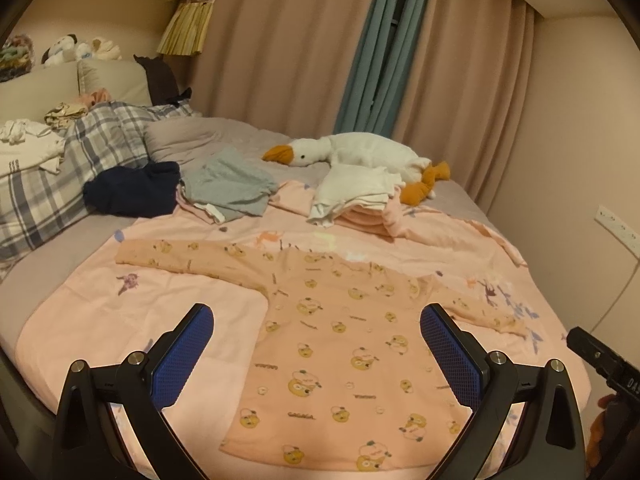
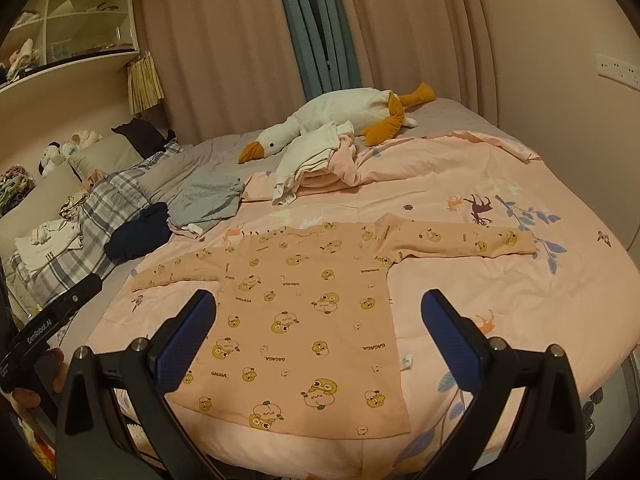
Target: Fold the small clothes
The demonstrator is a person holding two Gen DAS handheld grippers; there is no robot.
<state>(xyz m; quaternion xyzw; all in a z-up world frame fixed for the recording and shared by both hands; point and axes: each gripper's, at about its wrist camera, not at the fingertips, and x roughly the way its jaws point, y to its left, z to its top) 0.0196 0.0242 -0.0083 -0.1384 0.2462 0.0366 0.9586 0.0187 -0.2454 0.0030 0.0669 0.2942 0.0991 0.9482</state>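
A small peach long-sleeved shirt with yellow cartoon prints (image 1: 344,356) lies flat on the pink quilt (image 1: 168,312), both sleeves spread out sideways. It also shows in the right wrist view (image 2: 304,320). My left gripper (image 1: 316,356) is open and empty, hovering above the shirt's lower half. My right gripper (image 2: 318,340) is open and empty, also above the shirt's lower half. The right gripper's body shows at the right edge of the left wrist view (image 1: 600,364).
A white plush goose (image 2: 344,116) lies at the back of the bed. A pile of white and pink clothes (image 2: 316,164), a grey-green garment (image 2: 208,200) and a dark navy garment (image 2: 140,232) lie behind the shirt. Plaid bedding (image 1: 80,160) is at the left. Curtains hang behind.
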